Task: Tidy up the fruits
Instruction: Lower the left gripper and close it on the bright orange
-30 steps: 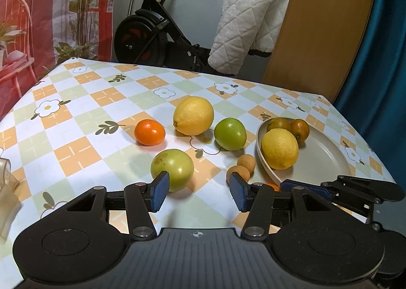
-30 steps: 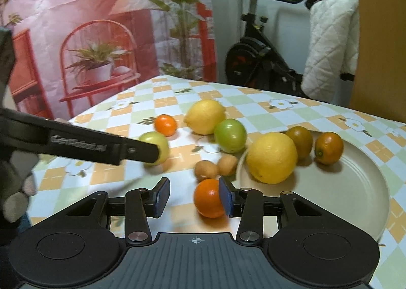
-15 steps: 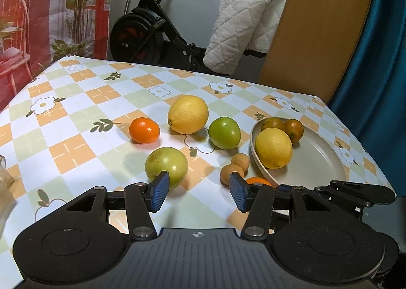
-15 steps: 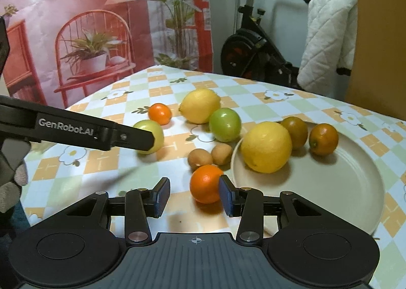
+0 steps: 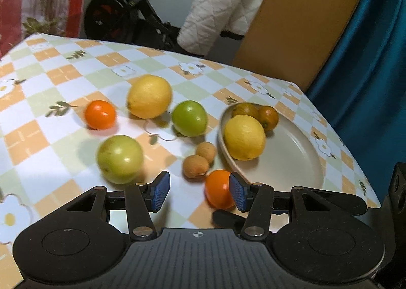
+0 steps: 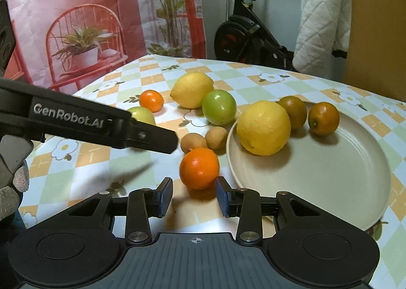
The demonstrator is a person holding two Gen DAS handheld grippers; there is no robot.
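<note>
A beige plate (image 6: 330,175) holds a large lemon (image 6: 265,128) and two dark oranges (image 6: 323,118). On the checked cloth beside it lie an orange (image 6: 199,167), two small brown fruits (image 6: 215,137), a green apple (image 6: 219,107), a second lemon (image 6: 191,90), a small orange (image 6: 151,100) and a pale green apple (image 5: 119,159). My right gripper (image 6: 194,197) is open, just short of the orange. My left gripper (image 5: 199,195) is open above the cloth, with the same orange (image 5: 218,188) beside its right finger. The plate also shows in the left wrist view (image 5: 286,162).
The left gripper's arm (image 6: 83,119) crosses the right wrist view from the left. Behind the table stand an exercise bike (image 6: 248,33) with a white quilted cover (image 6: 322,20), a wooden panel (image 5: 302,15), a blue curtain (image 5: 368,60) and a red backdrop (image 6: 76,10). The table's right edge is close to the plate.
The right gripper has backed off and lifted a little from the orange, which now lies ahead of its fingertips. The left gripper has swung right and forward, toward the plate.
</note>
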